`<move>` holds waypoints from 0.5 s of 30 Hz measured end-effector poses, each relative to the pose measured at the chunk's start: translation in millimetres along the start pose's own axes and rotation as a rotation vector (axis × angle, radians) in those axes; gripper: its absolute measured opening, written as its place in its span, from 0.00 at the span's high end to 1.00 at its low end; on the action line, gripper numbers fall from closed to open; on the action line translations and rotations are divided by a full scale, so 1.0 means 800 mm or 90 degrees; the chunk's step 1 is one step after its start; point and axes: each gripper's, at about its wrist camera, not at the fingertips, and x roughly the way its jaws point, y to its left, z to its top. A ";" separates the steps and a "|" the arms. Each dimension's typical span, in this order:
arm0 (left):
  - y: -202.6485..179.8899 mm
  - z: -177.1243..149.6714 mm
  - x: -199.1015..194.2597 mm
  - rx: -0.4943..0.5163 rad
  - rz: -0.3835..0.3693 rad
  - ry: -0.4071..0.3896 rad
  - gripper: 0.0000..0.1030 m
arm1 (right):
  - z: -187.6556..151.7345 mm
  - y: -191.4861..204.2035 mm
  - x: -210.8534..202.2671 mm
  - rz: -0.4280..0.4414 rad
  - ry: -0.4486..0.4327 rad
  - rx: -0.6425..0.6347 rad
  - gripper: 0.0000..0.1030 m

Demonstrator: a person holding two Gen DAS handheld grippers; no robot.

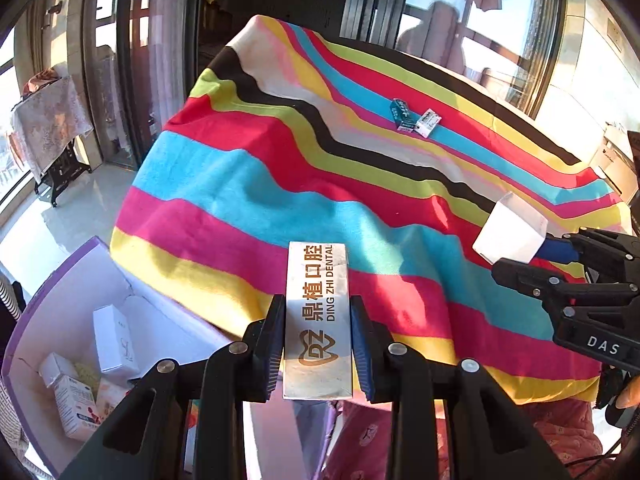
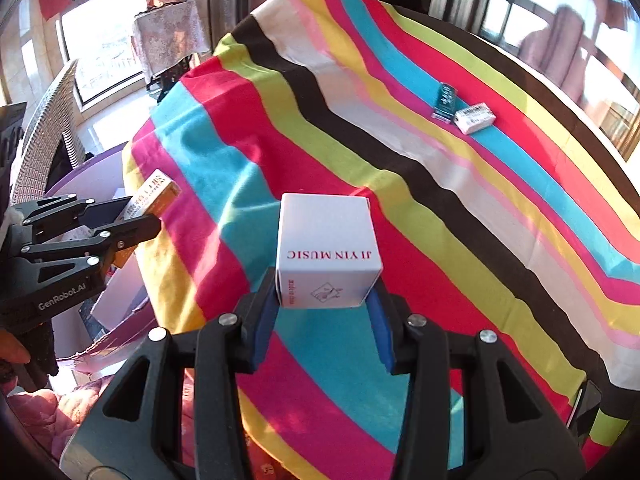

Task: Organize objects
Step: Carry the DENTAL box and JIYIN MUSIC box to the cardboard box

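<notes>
Left gripper clamps the long dental box at lower centre, right gripper pinches the white cube box mid-frame, likely bound for the purple bin at lower left; two small boxes remain upper right on the striped cloth

Strong daylight comes through the windows behind the striped cloth, so the glass is overexposed and white. On the cloth, soft shadows lie near its front edge. Both views bend strongly at the borders with dark corners, and the reflections beyond the cloth are blurred.
</notes>
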 end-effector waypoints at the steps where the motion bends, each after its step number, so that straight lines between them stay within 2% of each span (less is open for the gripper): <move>1: 0.008 -0.004 -0.002 -0.008 0.004 0.002 0.69 | 0.001 0.010 -0.001 0.010 -0.002 -0.011 0.55; 7: 0.050 -0.024 -0.014 -0.042 0.036 0.003 0.69 | 0.005 0.063 0.006 0.047 0.005 -0.074 0.55; 11: 0.075 -0.034 -0.022 -0.064 0.054 0.002 0.69 | 0.008 0.089 0.014 0.088 0.018 -0.087 0.55; 15: 0.100 -0.049 -0.029 -0.079 0.076 0.008 0.69 | 0.007 0.133 0.010 0.110 0.010 -0.151 0.55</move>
